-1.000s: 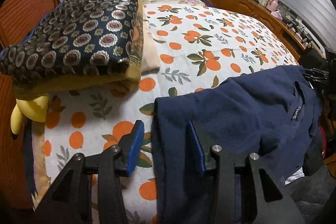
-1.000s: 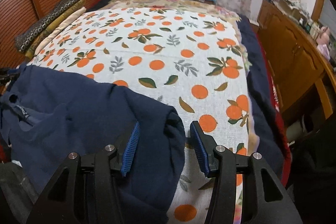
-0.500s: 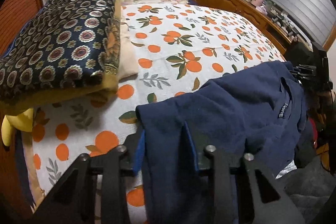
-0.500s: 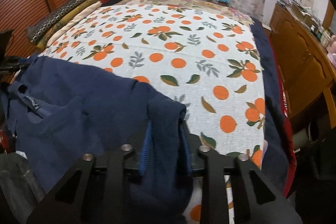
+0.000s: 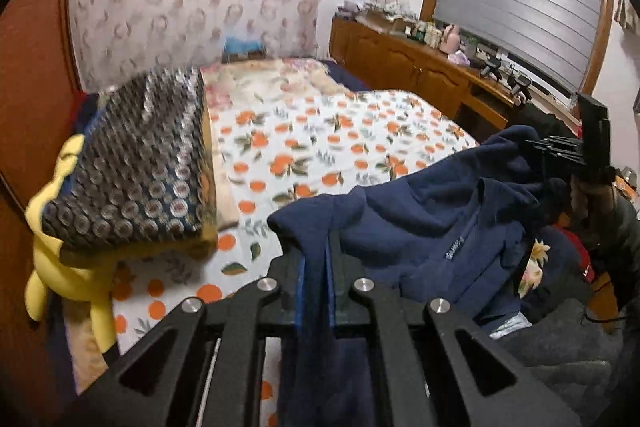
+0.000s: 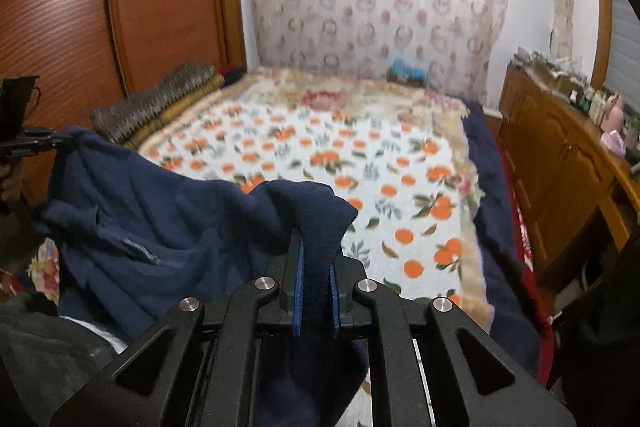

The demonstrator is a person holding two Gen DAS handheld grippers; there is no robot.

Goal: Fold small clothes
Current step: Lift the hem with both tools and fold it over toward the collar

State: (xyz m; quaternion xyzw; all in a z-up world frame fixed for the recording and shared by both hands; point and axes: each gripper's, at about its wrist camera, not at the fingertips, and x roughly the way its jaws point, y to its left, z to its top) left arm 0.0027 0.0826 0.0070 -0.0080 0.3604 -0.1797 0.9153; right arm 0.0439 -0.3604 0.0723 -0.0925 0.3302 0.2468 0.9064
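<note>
Both grippers, left (image 5: 316,291) and right (image 6: 316,291), clamp the navy top (image 5: 432,227); lift evenly, keeping it taut over the bed (image 6: 360,155).

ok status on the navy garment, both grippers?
Left gripper and right gripper just closed, each clamped on navy garment. Garment slung between them over the orange-print bedspread. Folded patterned quilt off to the side, not blocking.

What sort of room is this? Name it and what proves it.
Most likely a home bedroom: a bed under an orange-print white bedspread, a folded patterned quilt stack, and a long wooden dresser crowded with bottles.
</note>
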